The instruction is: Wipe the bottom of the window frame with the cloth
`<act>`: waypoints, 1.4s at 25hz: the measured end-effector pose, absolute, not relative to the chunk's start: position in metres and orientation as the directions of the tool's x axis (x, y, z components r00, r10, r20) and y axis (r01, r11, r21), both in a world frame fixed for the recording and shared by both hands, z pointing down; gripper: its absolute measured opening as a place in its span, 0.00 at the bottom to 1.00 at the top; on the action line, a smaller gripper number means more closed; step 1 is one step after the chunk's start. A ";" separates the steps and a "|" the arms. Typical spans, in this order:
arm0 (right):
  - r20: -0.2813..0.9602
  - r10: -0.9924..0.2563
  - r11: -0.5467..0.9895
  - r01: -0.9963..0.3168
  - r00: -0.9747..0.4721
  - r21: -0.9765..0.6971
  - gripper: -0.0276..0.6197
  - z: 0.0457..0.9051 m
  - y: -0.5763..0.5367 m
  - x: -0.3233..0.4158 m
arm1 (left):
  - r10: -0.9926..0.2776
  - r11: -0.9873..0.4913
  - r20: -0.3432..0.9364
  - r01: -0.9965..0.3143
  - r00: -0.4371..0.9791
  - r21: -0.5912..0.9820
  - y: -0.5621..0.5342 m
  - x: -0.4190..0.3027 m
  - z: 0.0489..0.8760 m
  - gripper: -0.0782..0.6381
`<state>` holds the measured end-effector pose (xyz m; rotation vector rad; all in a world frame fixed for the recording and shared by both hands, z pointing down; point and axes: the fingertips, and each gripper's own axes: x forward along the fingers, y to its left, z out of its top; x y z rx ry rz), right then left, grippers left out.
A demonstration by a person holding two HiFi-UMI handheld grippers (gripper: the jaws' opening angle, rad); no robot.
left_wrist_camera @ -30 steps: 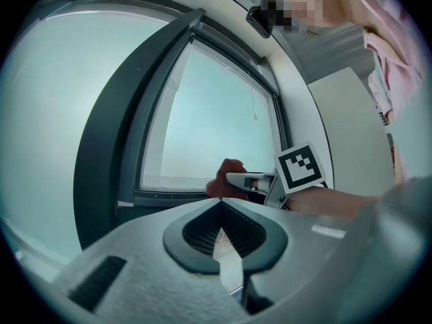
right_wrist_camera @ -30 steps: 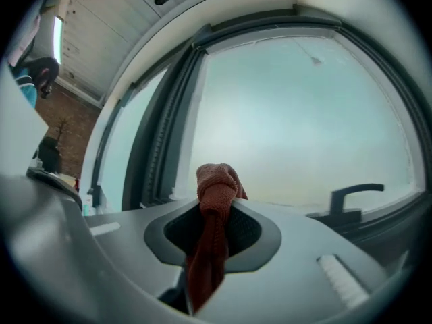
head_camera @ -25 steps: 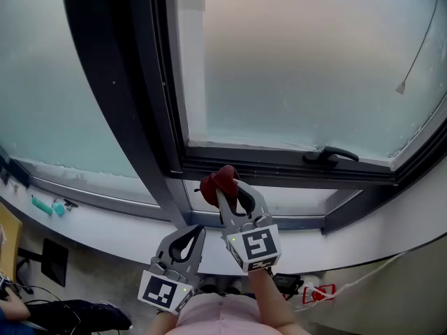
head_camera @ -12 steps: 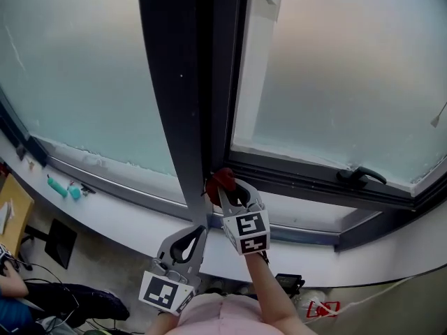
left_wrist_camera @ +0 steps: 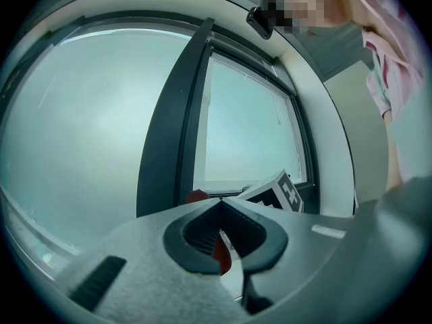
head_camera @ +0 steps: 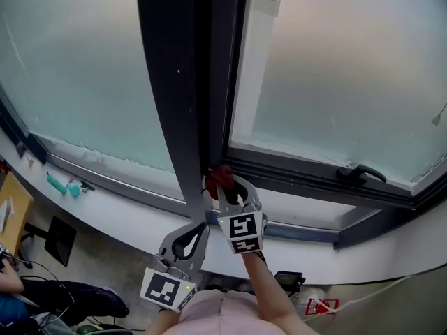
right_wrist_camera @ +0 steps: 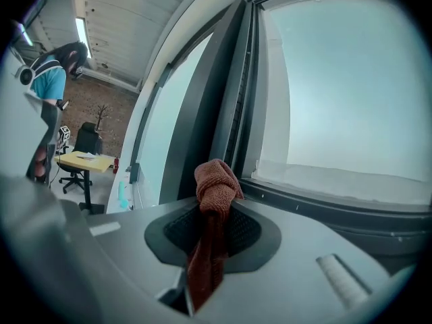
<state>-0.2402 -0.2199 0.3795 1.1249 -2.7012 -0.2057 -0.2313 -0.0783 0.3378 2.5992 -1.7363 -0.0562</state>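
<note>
My right gripper (head_camera: 222, 181) is shut on a rust-red cloth (head_camera: 221, 175), bunched at its tips. The cloth (right_wrist_camera: 214, 181) touches the left end of the dark bottom window frame (head_camera: 307, 180), right at the corner with the thick dark mullion (head_camera: 178, 96). In the right gripper view the cloth hangs down between the closed jaws. My left gripper (head_camera: 187, 237) is lower and to the left, over the white sill (head_camera: 126, 218), its jaws closed together with nothing held. From the left gripper view the red cloth (left_wrist_camera: 197, 196) and the right gripper's marker cube (left_wrist_camera: 280, 193) show ahead.
A black window handle (head_camera: 357, 172) sits on the frame to the right. Small teal items (head_camera: 63, 185) lie on the sill at far left. A desk, chair and a person (right_wrist_camera: 47, 93) are in the room behind. Red cables lie on the floor below.
The view swung left a second ago, then held. My right gripper with the cloth has edged slightly toward the frame corner. The left gripper has stayed put.
</note>
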 end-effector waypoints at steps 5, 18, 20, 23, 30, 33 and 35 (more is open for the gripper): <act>0.126 -0.721 0.691 -0.694 -0.681 0.203 0.16 0.377 -0.225 -0.231 | -0.917 -0.400 -0.026 -0.916 0.399 0.023 -0.085 -0.222 0.336 0.10; 0.126 -0.766 0.643 -0.745 -0.630 0.178 0.16 0.378 -0.227 -0.187 | -0.884 -0.467 -0.027 -0.884 0.466 0.027 -0.089 -0.191 0.338 0.10; 0.129 -0.771 0.637 -0.750 -0.624 0.179 0.16 0.378 -0.227 -0.180 | -0.877 -0.480 -0.030 -0.877 0.479 0.027 -0.090 -0.184 0.338 0.10; 0.131 -0.777 0.630 -0.755 -0.616 0.183 0.16 0.378 -0.228 -0.170 | -0.868 -0.496 -0.036 -0.868 0.495 0.027 -0.093 -0.176 0.336 0.10; 0.138 -0.792 0.610 -0.771 -0.594 0.183 0.16 0.376 -0.229 -0.146 | -0.848 -0.530 -0.041 -0.848 0.528 0.034 -0.101 -0.160 0.336 0.10; 0.136 -0.799 0.601 -0.776 -0.586 0.188 0.16 0.376 -0.230 -0.137 | -0.838 -0.546 -0.042 -0.837 0.545 0.036 -0.105 -0.152 0.336 0.10; 0.135 -0.804 0.594 -0.781 -0.578 0.192 0.16 0.376 -0.231 -0.132 | -0.831 -0.555 -0.044 -0.831 0.554 0.037 -0.107 -0.147 0.336 0.10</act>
